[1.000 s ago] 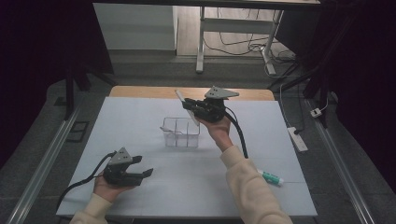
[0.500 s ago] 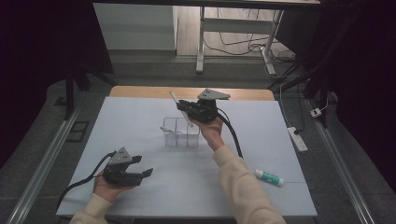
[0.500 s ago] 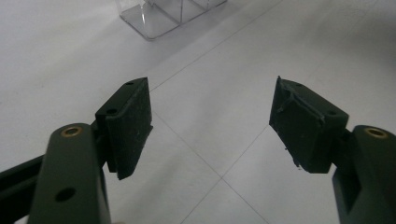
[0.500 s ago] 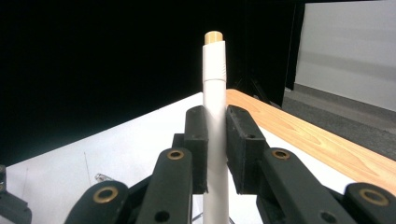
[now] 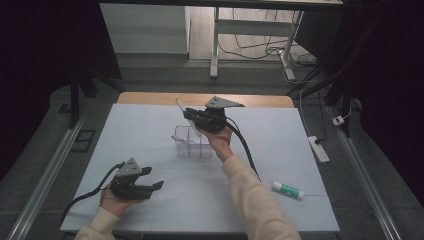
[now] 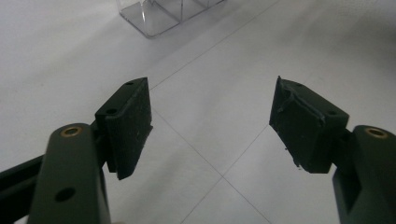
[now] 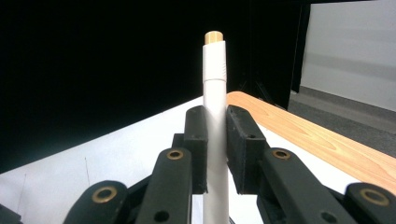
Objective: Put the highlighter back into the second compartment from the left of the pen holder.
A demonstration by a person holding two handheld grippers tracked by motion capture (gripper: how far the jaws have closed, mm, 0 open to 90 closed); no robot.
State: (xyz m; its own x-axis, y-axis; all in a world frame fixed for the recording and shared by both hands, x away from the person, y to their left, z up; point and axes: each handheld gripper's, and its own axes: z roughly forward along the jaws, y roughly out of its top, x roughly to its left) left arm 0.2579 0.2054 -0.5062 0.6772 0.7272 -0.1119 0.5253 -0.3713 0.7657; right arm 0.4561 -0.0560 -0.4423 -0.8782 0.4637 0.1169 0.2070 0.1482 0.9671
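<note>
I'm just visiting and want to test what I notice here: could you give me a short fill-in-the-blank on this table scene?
1. The right gripper is shut on a white ____.
2. The left gripper has its jaws ____, with nothing between them.
3. The clear box stands on the table just below the ____ gripper in the high view.
4. The glue stick lies on the table near the person's ____ sleeve.

Missing words: pen; open; right; right

Dark room, grey floor (image 5: 150,75) with loose cables (image 5: 260,47), white table legs (image 5: 216,42) beyond a wooden tabletop edge (image 5: 150,98)
</note>
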